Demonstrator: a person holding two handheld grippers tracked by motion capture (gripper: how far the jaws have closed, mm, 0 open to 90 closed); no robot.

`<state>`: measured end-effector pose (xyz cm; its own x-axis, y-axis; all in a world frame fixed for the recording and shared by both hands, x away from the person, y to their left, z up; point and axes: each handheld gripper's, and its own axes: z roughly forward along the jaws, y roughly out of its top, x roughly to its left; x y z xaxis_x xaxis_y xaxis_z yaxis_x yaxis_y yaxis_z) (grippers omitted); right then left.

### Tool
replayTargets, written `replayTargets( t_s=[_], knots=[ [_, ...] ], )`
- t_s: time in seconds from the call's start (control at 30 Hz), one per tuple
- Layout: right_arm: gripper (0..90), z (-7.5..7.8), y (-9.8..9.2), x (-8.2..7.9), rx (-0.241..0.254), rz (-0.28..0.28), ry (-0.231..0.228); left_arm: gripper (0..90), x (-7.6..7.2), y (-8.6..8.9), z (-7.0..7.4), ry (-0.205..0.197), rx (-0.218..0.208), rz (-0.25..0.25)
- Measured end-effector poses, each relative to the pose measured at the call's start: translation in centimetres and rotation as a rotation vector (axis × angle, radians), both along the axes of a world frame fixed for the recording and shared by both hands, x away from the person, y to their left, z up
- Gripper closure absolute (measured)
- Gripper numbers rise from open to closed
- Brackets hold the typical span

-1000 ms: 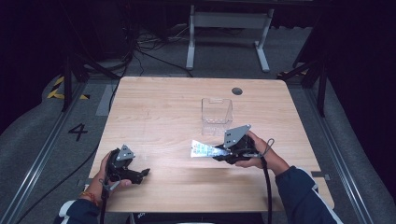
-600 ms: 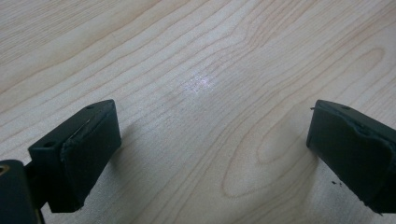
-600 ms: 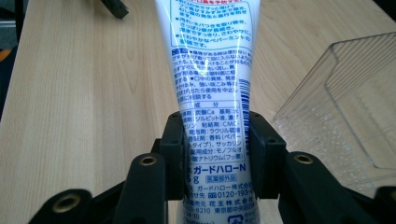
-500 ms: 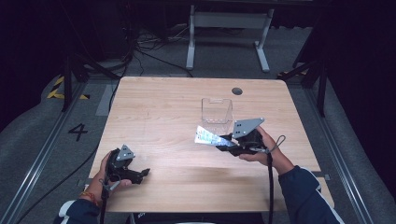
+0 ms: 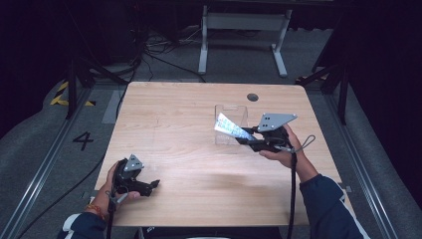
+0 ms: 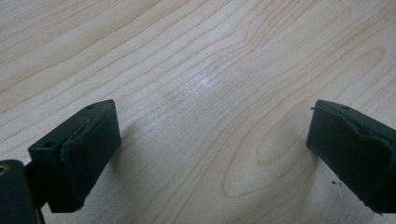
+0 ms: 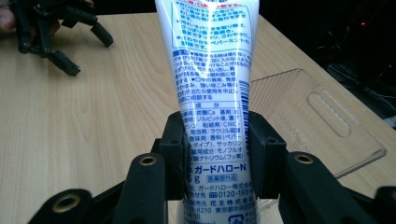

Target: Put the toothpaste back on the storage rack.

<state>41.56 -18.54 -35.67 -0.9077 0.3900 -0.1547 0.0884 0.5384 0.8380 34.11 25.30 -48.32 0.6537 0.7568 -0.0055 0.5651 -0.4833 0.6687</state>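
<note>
toothpaste tube (image 5: pixel 232 127), white with blue print, sits pinched between the two black jaws of the right gripper (image 5: pixel 244 138); in the right gripper view the tube (image 7: pixel 212 93) runs from the jaws at 6 o'clock straight up toward 12 o'clock, the pads pressed against its flat lower end on both sides. in the high view the tube is held in the air, slanting from the gripper toward 10 o'clock, its far end over the near edge of the clear plastic bin (image 5: pixel 230 119). that bin stands on the wooden table (image 5: pixel 184 114) right of centre, just below the dark round hole (image 5: pixel 253 97) in the tabletop at about 1 o'clock from it. in the right gripper view the bin (image 7: pixel 322 121) shows to the tube's 3 o'clock, its wall with a slot-shaped handle cutout, and nothing lying in the part that shows.

the left gripper (image 5: pixel 149 185) rests low at the table's near left corner, around 7 o'clock of the tabletop, well apart from the tube and the bin. the person's left hand (image 5: pixel 117 181) wraps its body. in the left gripper view its jaws are spread wide, one at 8 o'clock and one at 4 o'clock, with bare wood grain between them and nothing gripped. it also shows in the right gripper view, far off at 11 o'clock (image 7: pixel 70 32).
</note>
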Motion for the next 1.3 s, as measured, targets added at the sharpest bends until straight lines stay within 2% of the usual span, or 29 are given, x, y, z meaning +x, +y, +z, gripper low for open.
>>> replayTargets(
  t_s=[0.43,0.63,1.03,1.27,1.3],
  knots=[
    [64.2,1.6,0.0,2.4,0.073,-0.047,-0.016,3.5,0.0,0.0,0.0,0.001,0.0,-0.001],
    [64.2,1.9,0.8,3.7,0.067,-0.053,-0.016,3.4,0.0,0.0,0.0,0.001,0.001,-0.001],
    [64.4,1.2,3.0,6.2,0.063,-0.049,-0.008,3.4,0.1,0.0,0.0,-0.01,0.002,-0.005],
    [64.5,-0.3,3.8,7.8,0.06,-0.054,0.018,3.4,0.1,0.0,0.0,-0.01,0.005,-0.005],
    [64.5,-0.6,3.9,8.0,0.057,-0.055,0.02,3.4,0.0,0.0,0.0,0.001,0.0,-0.002]
  ],
)
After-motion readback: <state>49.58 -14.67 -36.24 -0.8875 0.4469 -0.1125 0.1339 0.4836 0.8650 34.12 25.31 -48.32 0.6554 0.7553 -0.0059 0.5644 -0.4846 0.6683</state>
